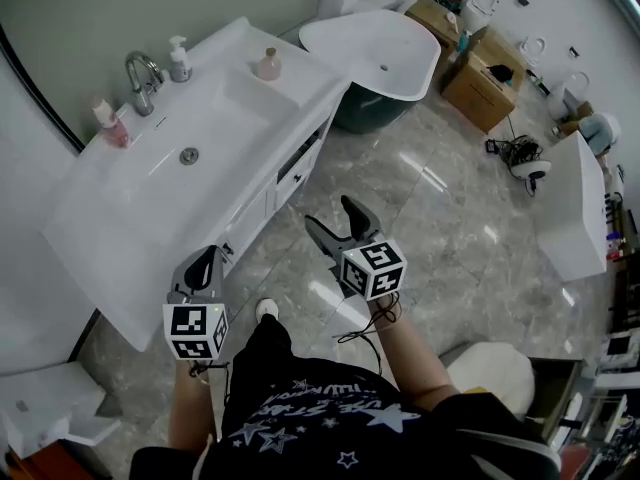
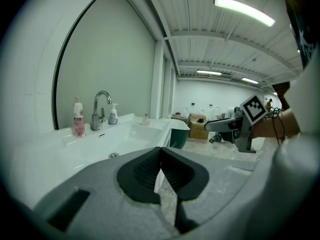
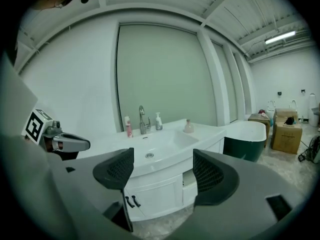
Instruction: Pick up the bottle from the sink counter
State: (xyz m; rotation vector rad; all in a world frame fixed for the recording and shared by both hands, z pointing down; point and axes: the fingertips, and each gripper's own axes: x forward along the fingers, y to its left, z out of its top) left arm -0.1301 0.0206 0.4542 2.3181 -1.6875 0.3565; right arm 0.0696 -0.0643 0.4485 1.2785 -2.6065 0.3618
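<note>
Three bottles stand on the white sink counter (image 1: 120,218): a tall pink bottle (image 1: 107,121) left of the faucet (image 1: 143,80), a white pump bottle (image 1: 180,60) to its right, and a small pink bottle (image 1: 268,64) farther right. The right gripper view shows the same pink bottle (image 3: 128,127), pump bottle (image 3: 158,121) and small bottle (image 3: 188,127). My left gripper (image 1: 205,268) is shut and empty, in front of the counter's near edge. My right gripper (image 1: 332,215) hangs over the floor, open with nothing between its jaws, well short of the counter.
A white and green bathtub (image 1: 375,53) stands past the counter's right end. Cardboard boxes (image 1: 480,88) sit behind it and a white cabinet (image 1: 575,203) at the right. The vanity's drawers (image 1: 300,163) face the marble floor. The person's shoe (image 1: 266,310) is near the vanity.
</note>
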